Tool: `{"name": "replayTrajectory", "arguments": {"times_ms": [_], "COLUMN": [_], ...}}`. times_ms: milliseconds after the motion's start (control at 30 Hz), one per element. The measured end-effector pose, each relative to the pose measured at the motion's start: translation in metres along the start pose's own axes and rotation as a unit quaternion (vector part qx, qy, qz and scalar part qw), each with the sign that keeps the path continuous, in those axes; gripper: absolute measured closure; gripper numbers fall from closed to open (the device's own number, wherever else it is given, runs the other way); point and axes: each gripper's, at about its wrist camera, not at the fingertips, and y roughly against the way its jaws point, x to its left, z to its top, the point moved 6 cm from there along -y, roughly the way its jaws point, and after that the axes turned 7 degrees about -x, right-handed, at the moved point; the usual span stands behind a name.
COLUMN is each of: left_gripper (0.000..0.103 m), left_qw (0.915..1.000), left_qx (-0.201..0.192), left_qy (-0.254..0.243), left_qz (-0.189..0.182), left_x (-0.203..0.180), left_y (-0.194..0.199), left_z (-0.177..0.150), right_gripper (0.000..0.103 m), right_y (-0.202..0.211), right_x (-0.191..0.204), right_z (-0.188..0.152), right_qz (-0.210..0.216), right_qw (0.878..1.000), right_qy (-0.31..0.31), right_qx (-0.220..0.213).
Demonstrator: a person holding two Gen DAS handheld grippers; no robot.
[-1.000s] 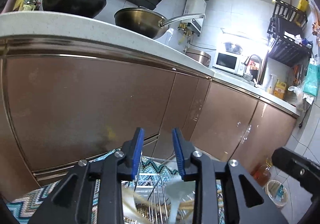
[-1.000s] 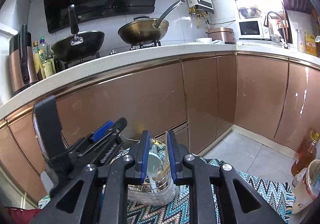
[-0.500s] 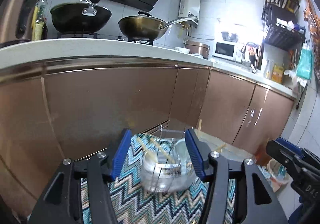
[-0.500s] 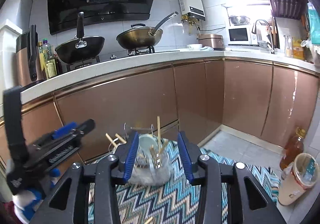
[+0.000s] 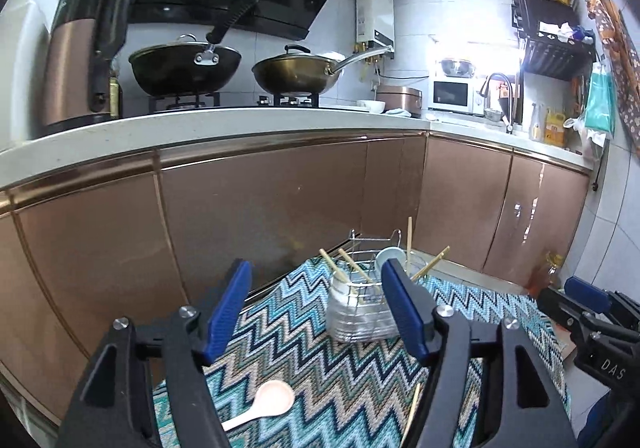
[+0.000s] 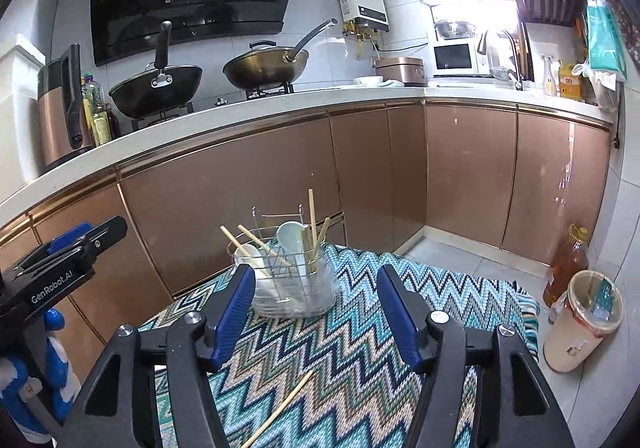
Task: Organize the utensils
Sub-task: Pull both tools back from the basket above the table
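Hovering with jaws just spread wide and empty, the left gripper (image 5: pixel 316 312) and right gripper (image 6: pixel 316 312) face a loose spoon (image 5: pixel 266 406) and chopstick (image 6: pixel 280 412), which apparently need gathering into the utensil holder (image 6: pixel 294 284).

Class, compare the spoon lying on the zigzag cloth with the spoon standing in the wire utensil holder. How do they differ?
The loose spoon lies flat on the cloth; the holder spoon stands upright, bowl up. The loose spoon looks pale pinkish; the holder spoon looks white. The loose one lies alone; the holder one shares the utensil holder with chopsticks. Both are short-handled spoons.
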Motion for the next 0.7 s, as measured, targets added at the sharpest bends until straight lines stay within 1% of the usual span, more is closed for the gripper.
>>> {"name": "replayTrajectory", "arguments": {"times_ms": [267, 567, 700], "left_gripper": [0.036, 0.036, 0.036], "left_qw": [0.9999, 0.9997, 0.9996], "left_qx": [0.008, 0.014, 0.023], "left_qy": [-0.005, -0.014, -0.010], "left_qz": [0.014, 0.015, 0.012], "left_x": [0.016, 0.020, 0.023], "left_y": [0.028, 0.055, 0.064], "left_z": [-0.005, -0.011, -0.014], "right_gripper": [0.040, 0.040, 0.040], "right_y": [0.020, 0.043, 0.055], "right_x": [0.019, 0.034, 0.037], "right_z": [-0.007, -0.010, -0.009], "right_qz": [0.012, 0.019, 0.018], "right_qw": [1.000, 1.000, 1.000], "right_qy": [0.009, 0.011, 0.013], "right_qx": [0.002, -0.001, -0.006]}}
